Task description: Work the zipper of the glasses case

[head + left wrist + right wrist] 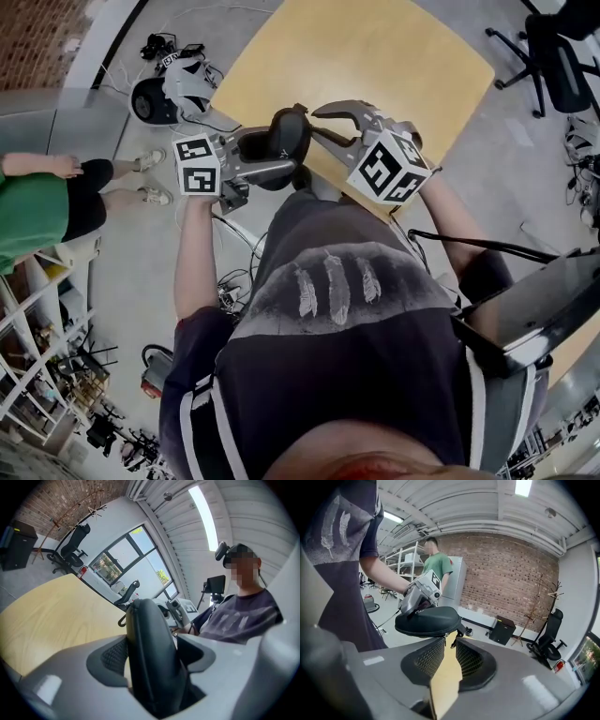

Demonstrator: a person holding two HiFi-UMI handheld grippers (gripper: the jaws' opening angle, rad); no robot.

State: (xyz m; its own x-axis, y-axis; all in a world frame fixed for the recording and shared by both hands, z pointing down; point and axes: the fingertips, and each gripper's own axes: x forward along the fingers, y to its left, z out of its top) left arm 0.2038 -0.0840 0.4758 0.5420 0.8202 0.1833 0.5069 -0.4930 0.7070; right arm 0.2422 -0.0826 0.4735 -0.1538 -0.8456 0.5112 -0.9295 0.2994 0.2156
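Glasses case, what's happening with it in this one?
A person at a light wooden table holds a black zippered glasses case up in the air, clamped in the left tongs. The right tongs are open right at the case's dangling zipper pull, not gripping it.

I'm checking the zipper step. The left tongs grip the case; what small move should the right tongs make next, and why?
Probably ease the right tongs forward and close them on the zipper pull. It dangles from the end of the glasses case just ahead of their open, empty gap, while the left tongs clamp the case.
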